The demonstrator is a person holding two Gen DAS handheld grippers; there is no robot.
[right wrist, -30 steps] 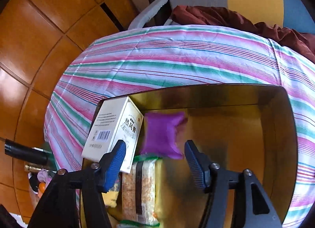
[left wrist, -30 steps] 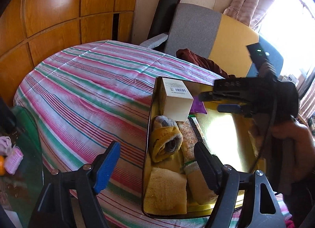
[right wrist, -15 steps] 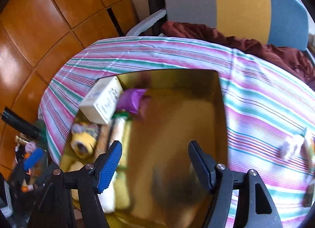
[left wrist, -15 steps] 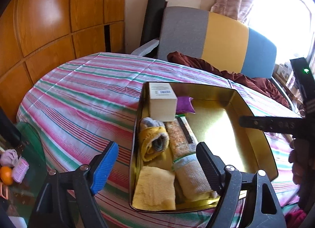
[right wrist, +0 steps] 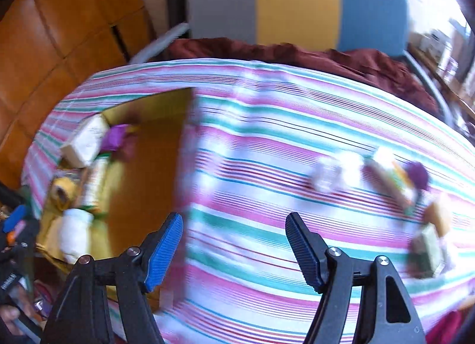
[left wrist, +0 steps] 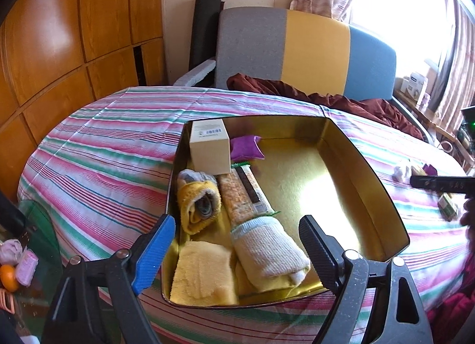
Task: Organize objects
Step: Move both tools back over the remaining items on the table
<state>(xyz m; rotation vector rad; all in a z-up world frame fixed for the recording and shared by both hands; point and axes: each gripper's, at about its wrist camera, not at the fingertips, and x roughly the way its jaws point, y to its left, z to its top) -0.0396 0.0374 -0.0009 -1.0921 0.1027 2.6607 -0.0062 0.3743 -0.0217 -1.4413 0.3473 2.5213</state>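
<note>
Gold tray (left wrist: 368, 172) on the striped bedspread (left wrist: 98, 163), just ahead of the spread, empty left tongs (left wrist: 234, 250); cream box (left wrist: 210, 149), purple pouch (left wrist: 246, 148) and rolled towels (left wrist: 268, 250) packed along its left side. Right tongs (right wrist: 234, 247) likewise spread and empty over bare cloth, blurred loose items (right wrist: 383, 177) ahead to their right.

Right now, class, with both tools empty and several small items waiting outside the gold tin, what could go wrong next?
1. The loose items lie bunched together on the striped cloth; the open right tool may nudge neighbours when picking one.
2. They sit near the bed's edge, so a knock could send one off.
3. The right wrist view is blurred, so the aim may be poor. The gold tin's left side is already packed, the rolled white towel included, so drop on the bare side.
</note>
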